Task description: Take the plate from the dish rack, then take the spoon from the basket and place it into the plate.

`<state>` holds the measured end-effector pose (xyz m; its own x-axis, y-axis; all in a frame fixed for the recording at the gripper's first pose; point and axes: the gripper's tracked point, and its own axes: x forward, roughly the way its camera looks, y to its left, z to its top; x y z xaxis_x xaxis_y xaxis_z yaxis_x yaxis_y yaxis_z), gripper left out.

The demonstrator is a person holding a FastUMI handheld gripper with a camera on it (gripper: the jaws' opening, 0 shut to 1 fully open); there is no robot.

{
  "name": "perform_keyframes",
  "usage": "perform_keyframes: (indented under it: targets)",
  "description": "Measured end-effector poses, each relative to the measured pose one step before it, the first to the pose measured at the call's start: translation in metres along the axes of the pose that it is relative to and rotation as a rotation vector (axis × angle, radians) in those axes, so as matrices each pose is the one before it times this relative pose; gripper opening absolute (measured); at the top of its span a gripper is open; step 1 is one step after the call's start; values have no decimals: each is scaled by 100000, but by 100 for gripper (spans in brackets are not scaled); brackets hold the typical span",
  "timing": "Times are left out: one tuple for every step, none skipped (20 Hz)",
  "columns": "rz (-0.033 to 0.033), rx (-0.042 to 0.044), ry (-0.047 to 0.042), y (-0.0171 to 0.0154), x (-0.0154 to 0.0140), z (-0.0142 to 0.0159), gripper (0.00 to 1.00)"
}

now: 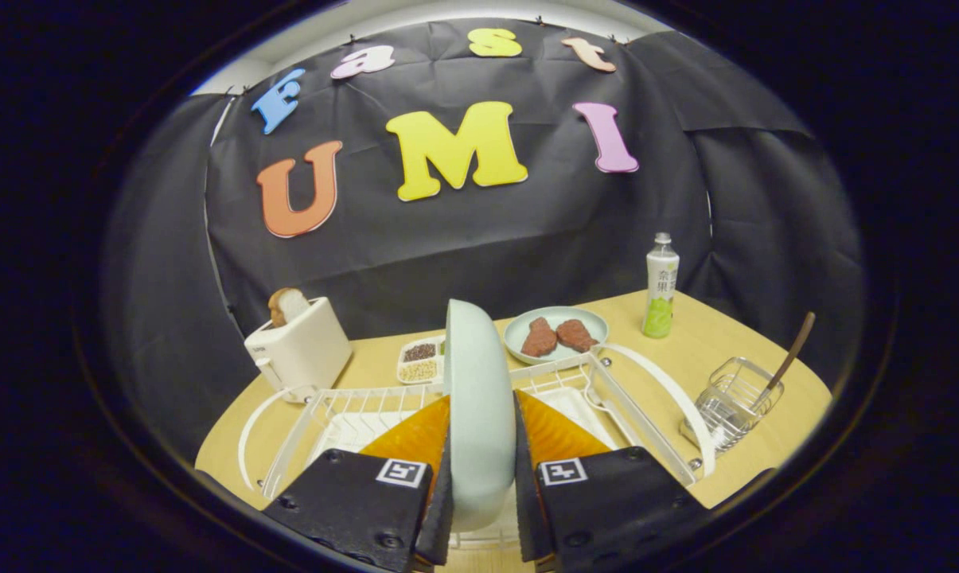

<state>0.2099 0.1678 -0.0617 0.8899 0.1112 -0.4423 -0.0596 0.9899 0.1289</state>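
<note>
1. Right now the gripper (481, 469) is clenched on the plate (479, 398): the plate stands on edge between the two fingers, both pressing on its faces, directly over the white dish rack (646, 422).
2. The spoon (789, 354) leans in the wire basket (730, 402), off to the right of the rack and well apart from the fingers; I judge the plate step is under way and the spoon step not yet begun.
3. Risk one: the plate is held upright by its lower part alone, so its tall upper part could pivot or slide out of the grip if it is tilted quickly.
4. Risk two: the rack's wires and its curved white handle lie close below and beside the plate, so a sideways move before the rim is clear could catch them and drag the rack.
5. Risk three: a second plate with meat pieces (557, 334), a seed tray (421, 360) and a toaster (298, 350) sit just beyond the rack, and a bottle (660, 286) stands near the basket; a wide swing could knock any of them.
6. Writing: the bottle carries a label and the toaster a small mark, both too small to make out; each finger block bears a square black-and-white marker.
</note>
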Motion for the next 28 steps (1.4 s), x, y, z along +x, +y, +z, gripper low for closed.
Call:
perform_keyframes:
  targets:
    - [-1514,-1317,-1448,7,-225,604,38]
    - [-1302,-1630,680,75,48,-74,37]
    - [-1072,-897,492,-56,-20,71,36]
    - [-836,-44,-111,-207,-15,254,36]
    - [-1033,-80,-97,-188,19,358,36]
    - [-1204,273,-267,-281,58,257,35]
    - [-1905,23,-1561,-435,-51,771,35]
    - [-1943,-647,-2287,-430,-147,937,35]
    - [-1254,-1016,-2495,-286,-204,1128,35]
    - [1930,129,-644,246,-404,556,33]
    - [2679,1536,703,376,-166,-5,31]
    - [1428,1415,167,295,-622,33,27]
    - [1327,668,-248,-25,-754,29,27]
    - [2399,1203,242,182,-722,-244,27]
    - [2904,2001,919,378,-920,-318,27]
    - [3123,1555,959,410,-956,-443,26]
    - [2711,856,558,311,-1059,-294,26]
    - [2254,-99,-33,173,-1161,-403,27]
    - [1680,-506,-39,25,-1192,-401,27]
    - [1595,6,-55,-221,-1149,-625,26]
    - [1304,565,-323,-163,-1187,-560,26]
    - [698,202,208,-490,-967,-913,26]
    - [390,292,466,-366,-923,-842,26]
    - [101,486,478,-472,-787,-1027,26]
    - [-6,204,1069,-485,-701,-1036,26]
    - [161,408,1256,-573,-559,-1195,26]
    - [-113,742,1839,-535,-508,-1181,26]
    - [7,921,1142,-664,-483,-1090,26]
